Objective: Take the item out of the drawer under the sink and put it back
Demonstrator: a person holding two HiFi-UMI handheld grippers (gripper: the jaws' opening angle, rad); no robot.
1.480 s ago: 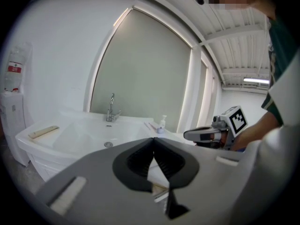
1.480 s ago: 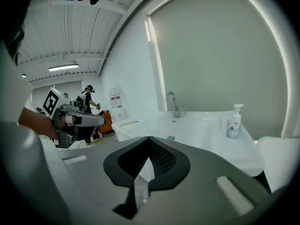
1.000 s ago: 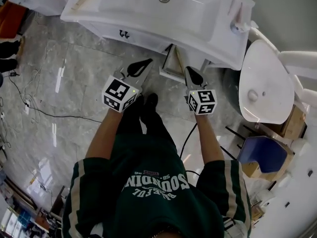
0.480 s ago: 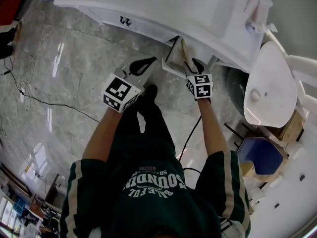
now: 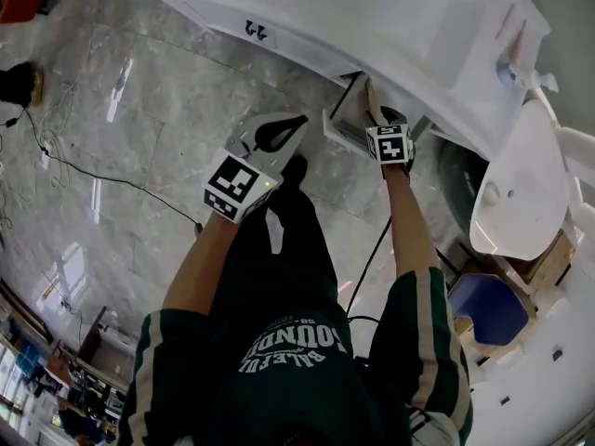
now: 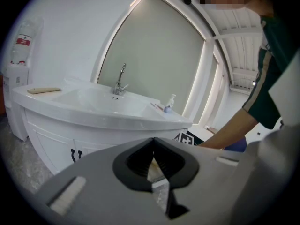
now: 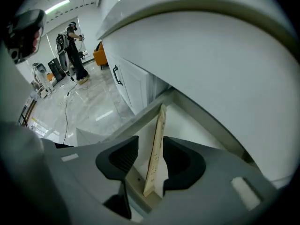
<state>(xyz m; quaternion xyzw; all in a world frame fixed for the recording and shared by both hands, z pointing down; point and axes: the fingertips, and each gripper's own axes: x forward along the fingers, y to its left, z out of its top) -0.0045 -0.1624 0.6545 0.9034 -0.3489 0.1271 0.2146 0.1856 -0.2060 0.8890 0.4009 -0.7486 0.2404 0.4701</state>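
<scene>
1. Strip (image 7: 158, 125) of pale wood is in the open drawer (image 7: 136, 118) under the sink (image 5: 372, 17). It is not lifted yet.
2. Change: a second ago the right gripper (image 7: 151, 146) hung above the drawer with its jaws together. It has since come down to the drawer, and its jaws have just been opening. They now stand wide, one on each side of the strip.
3. Grip check: there is a clear gap at the left pad. The right pad is close, but I see no pressing, so the strip is bracketed and not held.
4. Left gripper (image 6: 153, 144) has its tips together with nothing between them. It is held off to the left of the drawer, taking no part.
5. Reading: this looks like the approach for the take-out. Closing on the strip would be the next step, and the put-back comes after that.
6. Strip's long axis runs nearly along the right gripper's own line.
   - One end sits deep between the jaws.
   - The other end reaches past the tips toward the drawer's back, under the sink.
7. Facing: the thin edge, with a row of small dots, is turned to the camera, and the broad faces are turned to the pads — a good fit for a pinch.
8. Head view agrees: the strip shows as a slim line between the gripper and the sink's front edge.
</scene>
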